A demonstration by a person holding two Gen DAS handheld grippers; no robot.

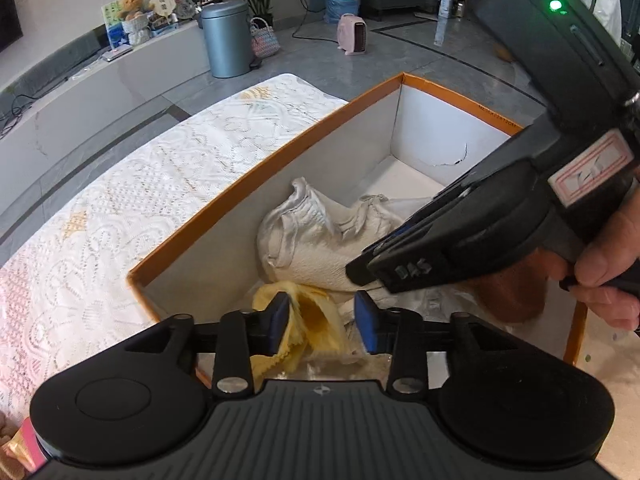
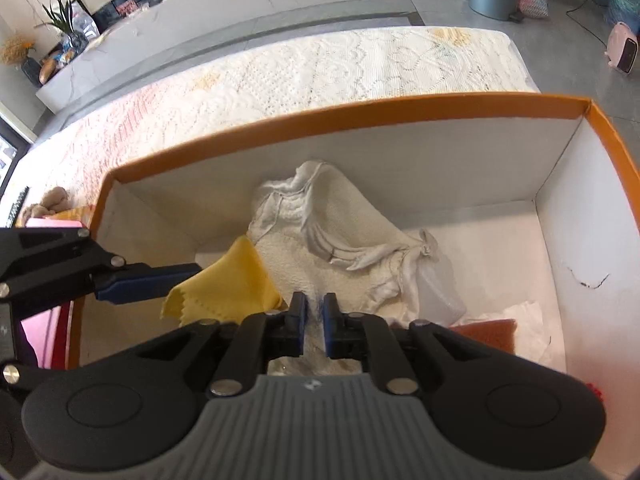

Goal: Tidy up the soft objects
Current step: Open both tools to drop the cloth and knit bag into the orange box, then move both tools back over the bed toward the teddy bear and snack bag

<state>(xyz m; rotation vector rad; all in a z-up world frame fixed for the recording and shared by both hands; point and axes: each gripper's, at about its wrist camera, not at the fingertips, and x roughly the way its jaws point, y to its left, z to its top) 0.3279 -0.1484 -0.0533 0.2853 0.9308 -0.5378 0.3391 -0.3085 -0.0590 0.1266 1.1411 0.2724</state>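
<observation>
An orange-rimmed box (image 1: pixel 280 136) with white inner walls holds a crumpled white towel (image 1: pixel 316 236) and a yellow cloth (image 1: pixel 316 324). My left gripper (image 1: pixel 322 322) is open inside the box, its blue pads on either side of the yellow cloth, which drapes against the left pad. In the right wrist view the same box (image 2: pixel 360 114), white towel (image 2: pixel 344 248) and yellow cloth (image 2: pixel 228 284) show. My right gripper (image 2: pixel 316 316) hangs over the towel with its jaws nearly closed and nothing between them. An orange-brown cloth (image 2: pixel 492 332) lies at the box's right.
The box stands on a table under a white lace cloth (image 1: pixel 132 200). A pink item (image 2: pixel 44 224) and a small plush (image 2: pixel 52 200) lie left of the box. White paper (image 2: pixel 524 316) lies in the box's right corner. A bin (image 1: pixel 226 40) stands on the floor beyond.
</observation>
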